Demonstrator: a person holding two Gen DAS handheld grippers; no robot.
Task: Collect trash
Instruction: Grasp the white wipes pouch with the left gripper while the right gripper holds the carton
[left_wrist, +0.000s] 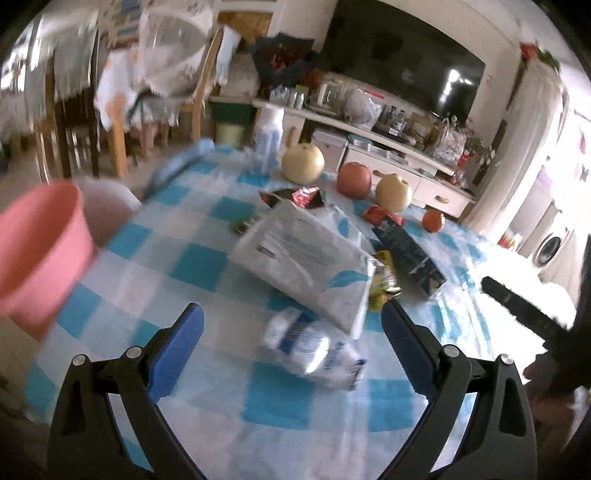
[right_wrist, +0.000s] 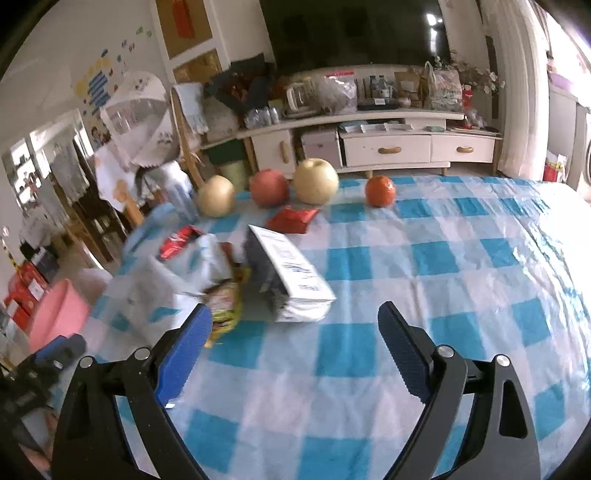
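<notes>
- Blue-and-white checked cloth covers the tabletop (right_wrist: 424, 258) beneath my two grippers.
- My left gripper (left_wrist: 291, 321) hangs with jaws spread wide, empty, above a crumpled white-and-blue wrapper (left_wrist: 314, 350).
- My right gripper (right_wrist: 295, 317) also has its jaws released, holding nothing.
- Trash lies mid-tabletop: a large white bag (left_wrist: 306, 254), a dark carton (left_wrist: 410, 254), a yellow wrapper (right_wrist: 225, 306), red wrappers (right_wrist: 293, 218).
- A pink bin (left_wrist: 40, 251) stands beside the tabletop's left edge.
- Fruit (right_wrist: 316, 181) lines the far edge.

Left tongs (left_wrist: 291, 317) spread wide above checked surface (left_wrist: 207, 266), empty. White packet (left_wrist: 314, 349) lies between tips. Grey bag (left_wrist: 306, 254) just beyond. Pink bin (left_wrist: 40, 251) at left edge.
</notes>
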